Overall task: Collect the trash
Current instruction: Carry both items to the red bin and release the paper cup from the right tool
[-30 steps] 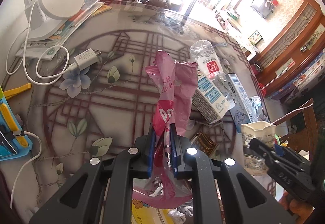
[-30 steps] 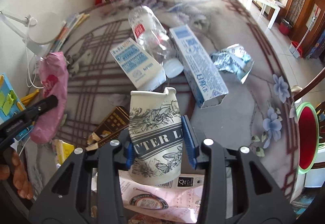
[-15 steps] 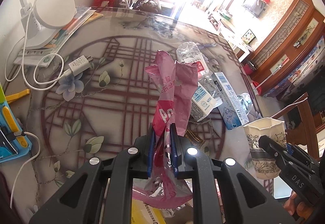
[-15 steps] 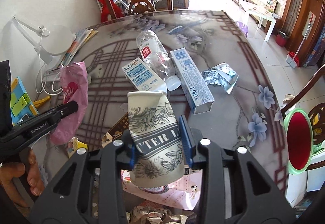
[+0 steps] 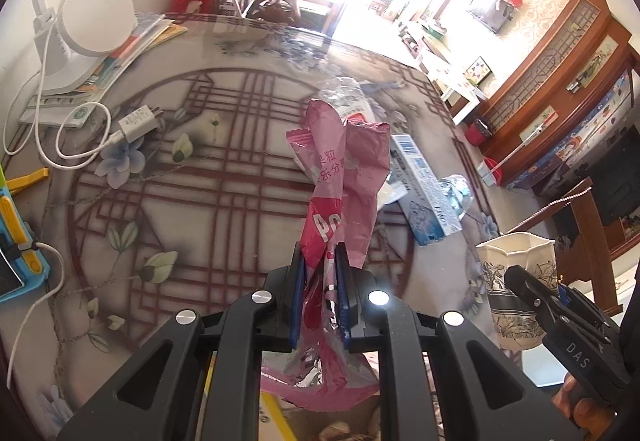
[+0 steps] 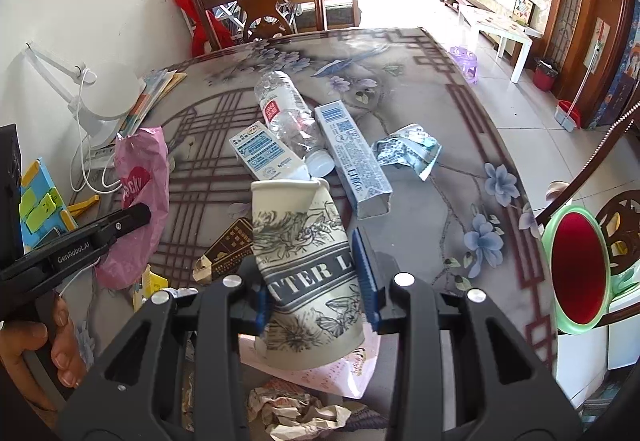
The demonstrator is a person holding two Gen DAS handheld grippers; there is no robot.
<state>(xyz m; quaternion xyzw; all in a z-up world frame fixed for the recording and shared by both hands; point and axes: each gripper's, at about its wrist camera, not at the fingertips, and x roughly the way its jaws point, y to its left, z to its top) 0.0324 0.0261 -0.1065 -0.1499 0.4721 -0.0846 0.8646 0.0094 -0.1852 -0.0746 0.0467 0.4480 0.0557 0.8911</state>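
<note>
My left gripper [image 5: 320,273] is shut on a pink snack wrapper [image 5: 344,177] and holds it up above the table; the wrapper also shows in the right wrist view [image 6: 140,185]. My right gripper [image 6: 316,265] is shut on a white paper cup [image 6: 304,257] with black flower print, tilted, above the table's near edge; the cup also shows in the left wrist view [image 5: 516,289]. On the table lie a clear plastic bottle [image 6: 284,113], a milk carton [image 6: 264,157], a long blue-white box [image 6: 352,157] and a crumpled foil wrapper [image 6: 408,151].
A brown packet [image 6: 228,249], crumpled paper [image 6: 296,409] and a pink sheet [image 6: 344,373] lie near the front edge. A white lamp [image 5: 76,29], charger with cable [image 5: 132,125] and books [image 5: 136,41] stand at the left. A red-lined bin [image 6: 576,265] stands right of the table.
Both grippers have risen and drawn back from the table with the wrapper and the cup still held; the table items look smaller and farther off.
</note>
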